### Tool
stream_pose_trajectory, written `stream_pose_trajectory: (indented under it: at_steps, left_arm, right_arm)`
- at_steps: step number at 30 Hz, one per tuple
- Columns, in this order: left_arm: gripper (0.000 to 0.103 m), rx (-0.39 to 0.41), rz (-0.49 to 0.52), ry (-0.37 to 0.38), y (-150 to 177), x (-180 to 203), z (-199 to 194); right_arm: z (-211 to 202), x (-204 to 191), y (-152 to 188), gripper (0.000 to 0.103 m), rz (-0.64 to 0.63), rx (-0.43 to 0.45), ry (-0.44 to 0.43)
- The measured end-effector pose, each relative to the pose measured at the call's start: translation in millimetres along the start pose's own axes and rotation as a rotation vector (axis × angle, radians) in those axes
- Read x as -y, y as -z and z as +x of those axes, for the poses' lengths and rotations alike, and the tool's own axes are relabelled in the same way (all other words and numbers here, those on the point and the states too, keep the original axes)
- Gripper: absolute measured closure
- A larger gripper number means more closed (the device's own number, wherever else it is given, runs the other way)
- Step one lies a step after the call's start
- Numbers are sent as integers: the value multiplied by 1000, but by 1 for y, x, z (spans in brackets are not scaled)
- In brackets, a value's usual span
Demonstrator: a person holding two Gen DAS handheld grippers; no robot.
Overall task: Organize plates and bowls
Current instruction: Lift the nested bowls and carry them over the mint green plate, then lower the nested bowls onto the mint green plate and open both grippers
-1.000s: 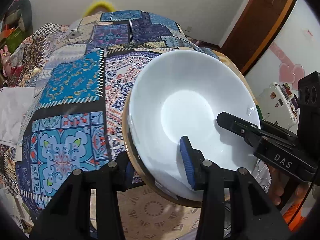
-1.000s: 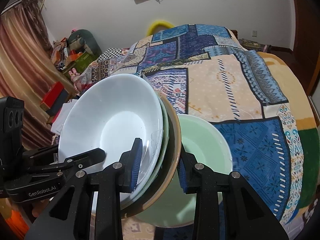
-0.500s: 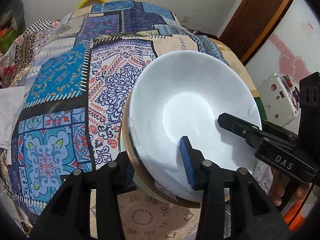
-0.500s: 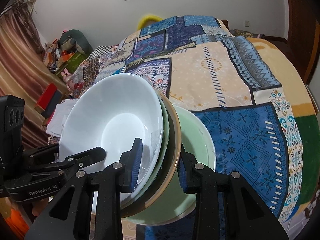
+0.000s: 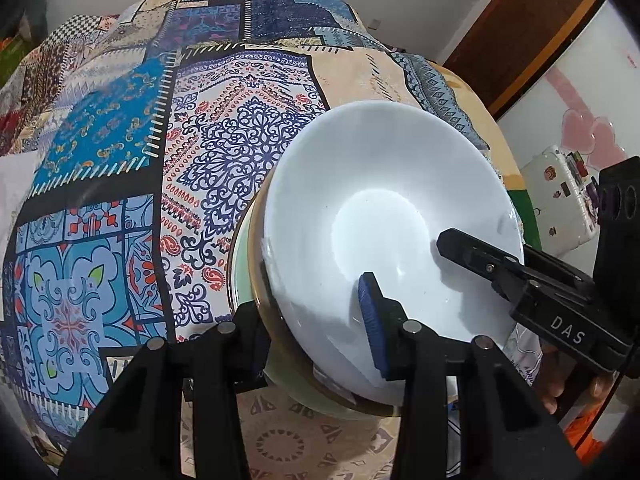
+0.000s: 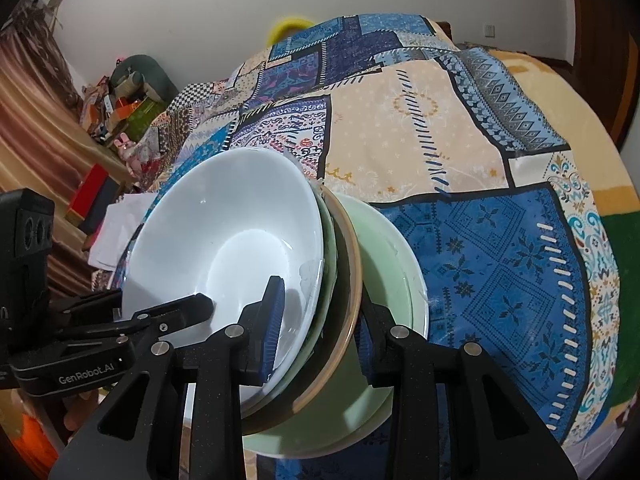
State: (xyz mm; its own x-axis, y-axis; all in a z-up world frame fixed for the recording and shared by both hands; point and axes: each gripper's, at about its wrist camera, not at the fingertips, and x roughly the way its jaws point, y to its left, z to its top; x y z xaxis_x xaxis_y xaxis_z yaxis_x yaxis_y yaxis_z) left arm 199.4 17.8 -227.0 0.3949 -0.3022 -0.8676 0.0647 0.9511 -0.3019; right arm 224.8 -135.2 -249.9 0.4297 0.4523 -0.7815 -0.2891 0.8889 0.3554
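The patterned bedspread (image 6: 460, 152) lies open beyond the stacked bowls (image 6: 224, 240); clutter (image 6: 120, 108), seemingly boxes, crowds the left.

Both tools are matte black plastic with a fine speckle. The left gripper (image 5: 316, 320) has angular forked arms, round silver screw heads at the joints and ribbed blue pads (image 5: 372, 324) on its fingers. The right gripper (image 6: 320, 328) is built the same. Beside the white bowl (image 6: 224, 240), one black body reads "GenRobot.AI", the other "DAS".
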Motion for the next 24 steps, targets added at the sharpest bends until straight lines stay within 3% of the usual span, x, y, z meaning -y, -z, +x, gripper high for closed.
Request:
stream_pose_trajectory:
  at_steps: [5,11,17,24]
  left_arm:
    - [62,2,7,3,2,0,0]
    - [51,43,-3,-33,6,-3,-18]
    - [42,183,43,-65,11,15,-72]
    - [30,430,110,-80,33,48,-158]
  right_arm:
    - [1,0,0,71,-8,-5,-1]
    - [-20,-1,-1,52,-17,39,40]
    - [-60,-14,-2,51,-69,127,51]
    - [-124,-48,3,49,-166,295,52]
